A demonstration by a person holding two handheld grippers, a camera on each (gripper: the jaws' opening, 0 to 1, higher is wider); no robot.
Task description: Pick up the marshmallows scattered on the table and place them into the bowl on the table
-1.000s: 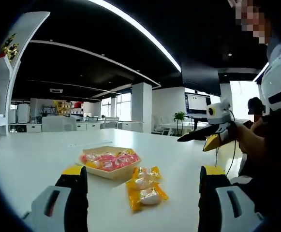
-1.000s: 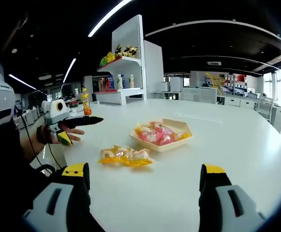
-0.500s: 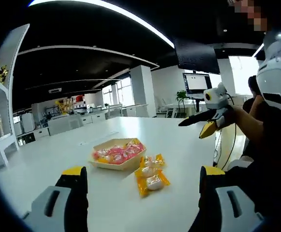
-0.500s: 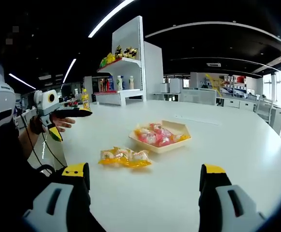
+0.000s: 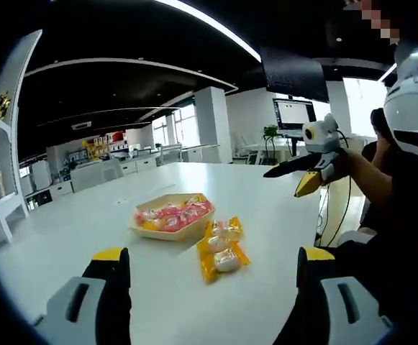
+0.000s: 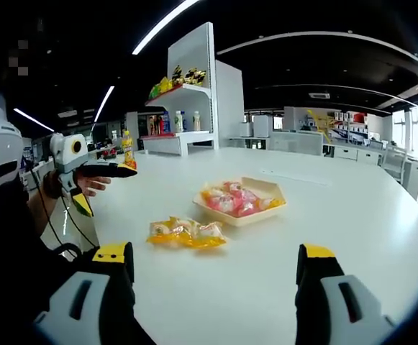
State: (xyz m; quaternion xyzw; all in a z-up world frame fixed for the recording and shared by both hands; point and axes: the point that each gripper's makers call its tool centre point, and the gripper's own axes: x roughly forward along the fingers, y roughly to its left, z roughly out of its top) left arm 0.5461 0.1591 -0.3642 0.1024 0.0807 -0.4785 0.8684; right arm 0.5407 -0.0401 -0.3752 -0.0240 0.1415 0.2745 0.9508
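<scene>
Left gripper (image 5: 212, 287): held above the near edge of the table (image 5: 65, 230); its 2 fingers (image 5: 111, 269) are spread wide with nothing between them. From the right gripper view it shows at the left, held in a hand (image 6: 93, 185) off the table's edge.
Marshmallow packets (image 5: 219, 248): a short yellow strip of wrapped marshmallows lies flat on the table, just beside the bowl and nearer the person; in the right gripper view (image 6: 185, 232) it sits left of and in front of the bowl.
Bowl (image 5: 169, 219): a shallow tan tray-like bowl near the table's middle, already holding several pink and yellow packets.
Right gripper (image 6: 212, 287): its fingers (image 6: 316, 269) also stand spread and empty, above the near table edge.
Step in hand: by the look of it, the approach before a pick; neither gripper is near the strip yet.
Next move calls for: 1 gripper to come down over the strip, fingers straddling its narrow width, close, lift and carry it the short way over the bowl's rim.
</scene>
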